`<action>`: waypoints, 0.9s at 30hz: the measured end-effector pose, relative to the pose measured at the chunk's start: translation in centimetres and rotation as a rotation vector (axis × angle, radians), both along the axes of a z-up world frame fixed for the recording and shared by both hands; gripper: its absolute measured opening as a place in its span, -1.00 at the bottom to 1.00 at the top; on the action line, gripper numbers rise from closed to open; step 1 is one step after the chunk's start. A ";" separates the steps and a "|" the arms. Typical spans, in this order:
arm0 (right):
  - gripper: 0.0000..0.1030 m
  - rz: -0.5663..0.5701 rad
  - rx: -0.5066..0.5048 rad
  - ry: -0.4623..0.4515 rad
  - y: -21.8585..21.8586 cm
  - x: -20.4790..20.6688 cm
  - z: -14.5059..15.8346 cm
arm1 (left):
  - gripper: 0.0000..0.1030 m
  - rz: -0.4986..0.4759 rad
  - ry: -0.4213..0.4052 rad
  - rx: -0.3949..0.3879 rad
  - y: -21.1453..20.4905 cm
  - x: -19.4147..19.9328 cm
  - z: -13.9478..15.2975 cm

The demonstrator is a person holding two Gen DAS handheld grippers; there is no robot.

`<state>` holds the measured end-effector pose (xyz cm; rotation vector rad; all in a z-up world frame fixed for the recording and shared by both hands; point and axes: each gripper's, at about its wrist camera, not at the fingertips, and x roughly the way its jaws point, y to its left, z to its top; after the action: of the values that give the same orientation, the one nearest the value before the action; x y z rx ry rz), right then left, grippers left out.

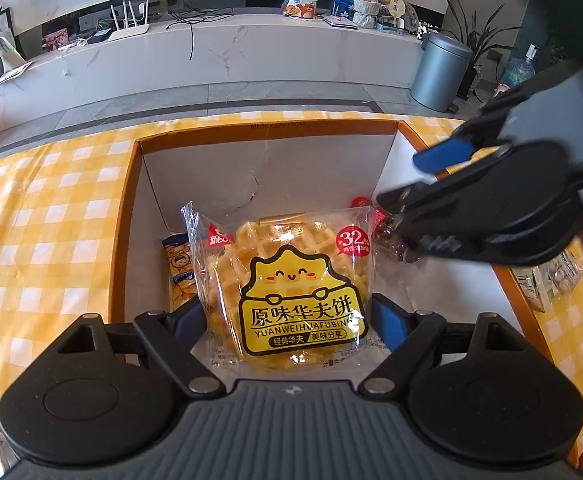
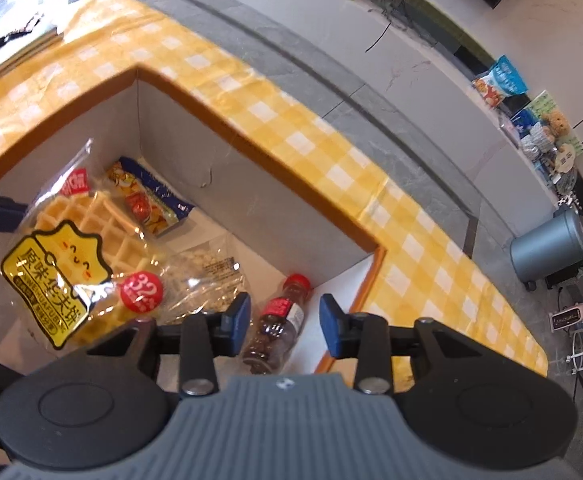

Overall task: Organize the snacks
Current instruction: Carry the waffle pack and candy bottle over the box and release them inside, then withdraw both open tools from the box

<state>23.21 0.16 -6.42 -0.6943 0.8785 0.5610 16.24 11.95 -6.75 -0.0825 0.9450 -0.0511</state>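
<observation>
A clear waffle packet [image 1: 291, 280] with a yellow label stands tilted inside the orange-rimmed cardboard box [image 1: 267, 132]. My left gripper [image 1: 289, 320] is shut on it, with a blue pad against each side. In the right wrist view the waffle packet [image 2: 71, 248] sits at the left. A small red-capped bottle [image 2: 279, 324] of dark pieces lies in the box corner [image 2: 371, 248]. My right gripper [image 2: 285, 324] is open around the bottle, and its right pad stands clear of it. From the left wrist view, the right gripper [image 1: 407, 184] reaches in from the right above the bottle [image 1: 391, 236].
A blue and orange snack bag [image 2: 147, 200] and a clear packet [image 2: 211, 276] lie on the box floor. The box stands on a yellow checked cloth [image 1: 51, 220]. Another packet [image 1: 551, 280] lies outside the box to the right. A grey bin [image 1: 439, 72] stands beyond the table.
</observation>
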 end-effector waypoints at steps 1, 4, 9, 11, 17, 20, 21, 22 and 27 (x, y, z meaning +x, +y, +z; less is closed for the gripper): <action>-0.30 -0.005 0.029 -0.013 -0.4 -0.3 0.5 | 0.90 0.003 0.002 -0.007 0.0 0.0 0.1; -0.30 -0.042 0.131 -0.043 -2.2 -1.2 2.2 | 0.91 0.015 0.002 -0.033 0.2 0.0 0.3; -0.30 -0.146 0.309 -0.085 -6.3 -3.5 4.1 | 0.90 0.017 0.020 -0.139 0.4 -0.4 0.6; -0.30 -0.197 0.363 -0.088 -8.0 -4.0 4.3 | 0.90 -0.011 0.056 -0.187 0.1 -0.2 0.4; -0.30 -0.305 0.438 -0.066 -11.1 -5.2 3.2 | 0.90 -0.083 0.196 -0.103 -2.4 1.5 -2.5; -0.30 -0.322 0.452 -0.046 -11.6 -5.3 2.6 | 0.90 -0.103 0.229 -0.063 -3.1 2.3 -3.6; -0.30 -0.328 0.457 -0.042 -11.7 -5.4 2.4 | 0.90 -0.104 0.239 -0.056 -3.2 2.7 -3.8; -0.30 -0.331 0.463 -0.038 -11.8 -5.5 2.2 | 0.90 -0.100 0.243 -0.053 -3.3 2.8 -4.0; -0.30 -0.331 0.474 -0.014 -12.2 -5.6 1.4 | 0.95 -0.125 0.216 -0.092 -3.6 3.4 -4.0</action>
<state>17.60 -12.03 -4.97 -0.1180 0.7873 0.4417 19.66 8.34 -10.71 -0.1156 1.1632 -0.2042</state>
